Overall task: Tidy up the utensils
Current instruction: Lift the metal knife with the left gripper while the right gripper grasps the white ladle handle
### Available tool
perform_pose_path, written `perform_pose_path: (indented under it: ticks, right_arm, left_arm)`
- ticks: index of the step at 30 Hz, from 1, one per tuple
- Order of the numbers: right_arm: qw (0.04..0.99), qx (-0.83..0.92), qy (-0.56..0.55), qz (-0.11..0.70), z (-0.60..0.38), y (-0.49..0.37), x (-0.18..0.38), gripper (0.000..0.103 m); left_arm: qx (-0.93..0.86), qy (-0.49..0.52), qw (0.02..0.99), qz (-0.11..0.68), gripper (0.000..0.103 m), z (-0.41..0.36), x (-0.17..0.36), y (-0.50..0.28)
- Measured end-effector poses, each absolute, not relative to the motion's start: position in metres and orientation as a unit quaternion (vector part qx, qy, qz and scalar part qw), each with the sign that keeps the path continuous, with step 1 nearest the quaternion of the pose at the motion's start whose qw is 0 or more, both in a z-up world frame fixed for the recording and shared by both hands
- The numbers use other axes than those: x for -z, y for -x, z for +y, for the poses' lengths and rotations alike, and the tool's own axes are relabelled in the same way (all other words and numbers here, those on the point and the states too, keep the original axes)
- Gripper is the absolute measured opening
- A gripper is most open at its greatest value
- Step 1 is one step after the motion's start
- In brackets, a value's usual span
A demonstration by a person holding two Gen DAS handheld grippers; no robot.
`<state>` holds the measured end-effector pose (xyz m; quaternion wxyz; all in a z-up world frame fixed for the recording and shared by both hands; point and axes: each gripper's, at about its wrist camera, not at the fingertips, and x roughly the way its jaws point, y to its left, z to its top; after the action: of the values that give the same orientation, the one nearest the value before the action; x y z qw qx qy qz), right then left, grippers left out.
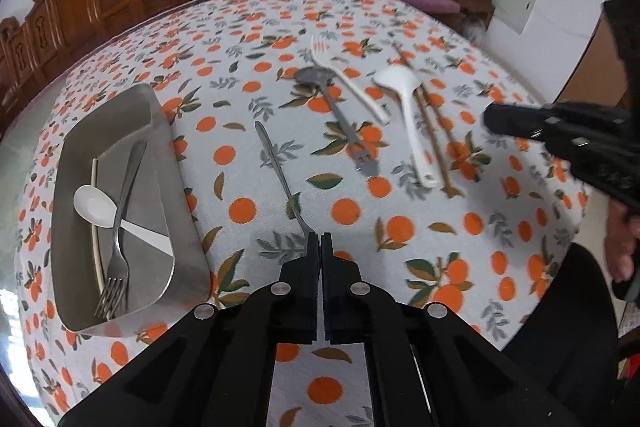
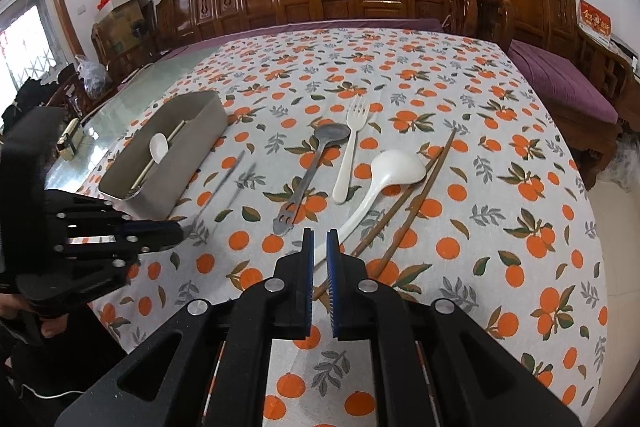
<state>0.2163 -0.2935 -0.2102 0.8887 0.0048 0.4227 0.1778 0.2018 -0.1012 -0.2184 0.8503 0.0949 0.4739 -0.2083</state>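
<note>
A slim metal utensil (image 1: 280,171) is pinched by the left gripper (image 1: 320,241) beside the tray (image 1: 160,147); the right gripper (image 2: 320,239) fingers are held nearly together, empty.

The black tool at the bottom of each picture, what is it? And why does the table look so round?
A person holds one tool in each hand. A small wide-angle camera on each looks forward along it and bends the picture. One view is from the left tool, the other from the right tool. The left tool is shut on a thin metal utensil. The right tool holds nothing, jaws almost together. On the tablecloth lie a grey spoon, a white fork, a white ladle and brown chopsticks. The metal tray already holds a white spoon and a metal fork.
</note>
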Motion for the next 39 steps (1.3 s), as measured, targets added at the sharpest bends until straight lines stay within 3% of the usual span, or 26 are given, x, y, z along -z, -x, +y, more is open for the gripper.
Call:
perform_pose_path:
  ticks: [3, 6, 32, 38, 39]
  right_arm:
    - [0.884, -0.173, -0.01, 0.434, -0.292, -0.218, 0.219, 0.009]
    - [0.879, -0.163, -0.027, 0.447, -0.291, -0.223, 0.229, 0.024]
    - [0.864, -0.06, 0.032, 0.499, -0.26, -0.289, 0.269, 0.024]
    - [0.861, -0.05, 0.03, 0.505, -0.259, -0.292, 0.268, 0.01]
    - [0.863, -0.05, 0.025, 0.502, -0.259, -0.291, 0.266, 0.001]
  left_arm:
    - [0.219, -0.082, 0.858, 0.457, 0.0, -0.099, 0.212, -0.197]
    - [0.226, -0.059, 0.863, 0.447, 0.0, -0.092, 0.21, -0.197]
    - [0.278, -0.018, 0.868, 0.411, 0.0, -0.072, 0.19, -0.188]
    - [0.274, -0.013, 0.873, 0.403, 0.0, -0.063, 0.18, -0.186]
    - [0.273, -0.011, 0.874, 0.401, 0.0, -0.062, 0.178, -0.186]
